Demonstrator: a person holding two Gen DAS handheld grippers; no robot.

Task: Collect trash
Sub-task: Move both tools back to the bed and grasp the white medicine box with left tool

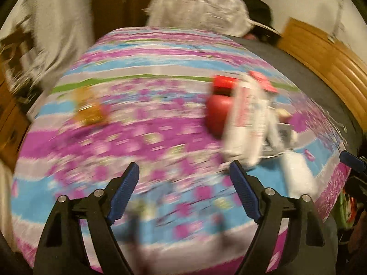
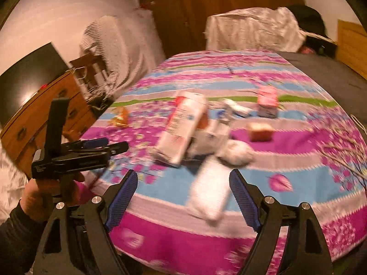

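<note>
Inventory, trash run: nothing collected yet.
- My left gripper (image 1: 184,191): jaws apart, empty.
- My right gripper (image 2: 183,197): jaws apart, empty, near white packet (image 2: 209,192).
- Carton (image 2: 181,126), orange wrapper (image 2: 120,119), pink box (image 2: 267,104), all on bedspread (image 2: 286,178), uncollected.

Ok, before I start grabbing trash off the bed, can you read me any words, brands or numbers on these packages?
No text can be read; both views are motion-blurred.
White carton: red and blue print on its side, too blurred to read.
Pink-topped package: markings blurred.
White flat packet: no legible print.
Orange wrapper: too small and blurred.
</note>
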